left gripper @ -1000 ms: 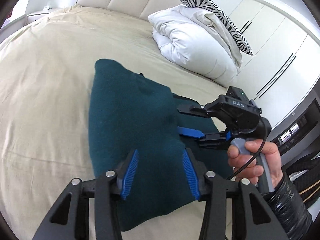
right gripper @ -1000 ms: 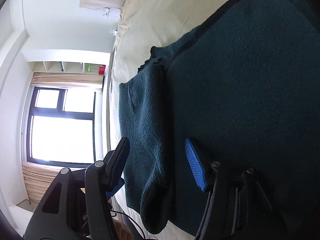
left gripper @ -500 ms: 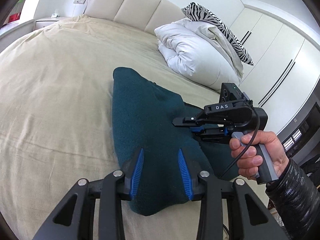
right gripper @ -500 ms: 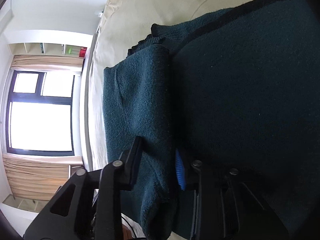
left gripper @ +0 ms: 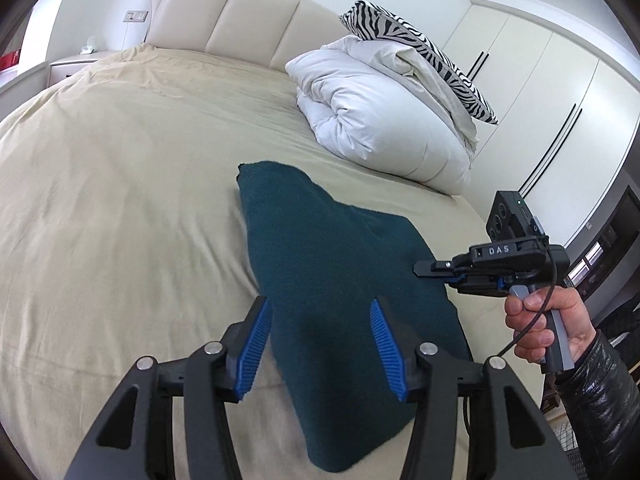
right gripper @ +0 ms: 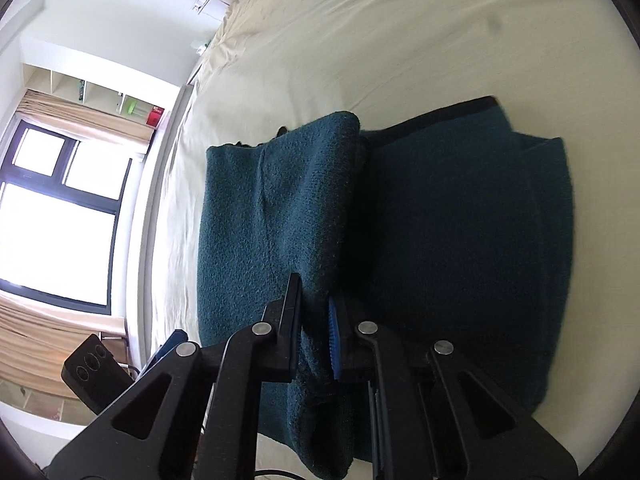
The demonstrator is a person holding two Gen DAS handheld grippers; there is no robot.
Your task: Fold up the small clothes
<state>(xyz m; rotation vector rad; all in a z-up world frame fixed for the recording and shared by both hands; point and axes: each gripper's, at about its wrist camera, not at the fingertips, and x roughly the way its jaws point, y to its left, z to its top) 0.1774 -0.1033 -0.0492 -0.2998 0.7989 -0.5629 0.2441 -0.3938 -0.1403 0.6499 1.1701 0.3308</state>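
**Right tool clamps sweater fold, left tool spread wide**

Right tool (right gripper: 314, 330) has its jaws nearly together, pinching a raised fold of the teal sweater (right gripper: 460, 240) between the blue pad and the black finger. In the left view the same tool (left gripper: 438, 270) sits at the sweater's right edge, held by a hand (left gripper: 540, 322) in a black sleeve. Left tool (left gripper: 320, 344) is released, its jaws wide apart above the sweater's (left gripper: 340, 280) near end, gripping nothing. Sweater lies folded on the beige bed (left gripper: 120, 200), well apart from the white duvet (left gripper: 380, 120) and zebra pillow (left gripper: 420, 40).
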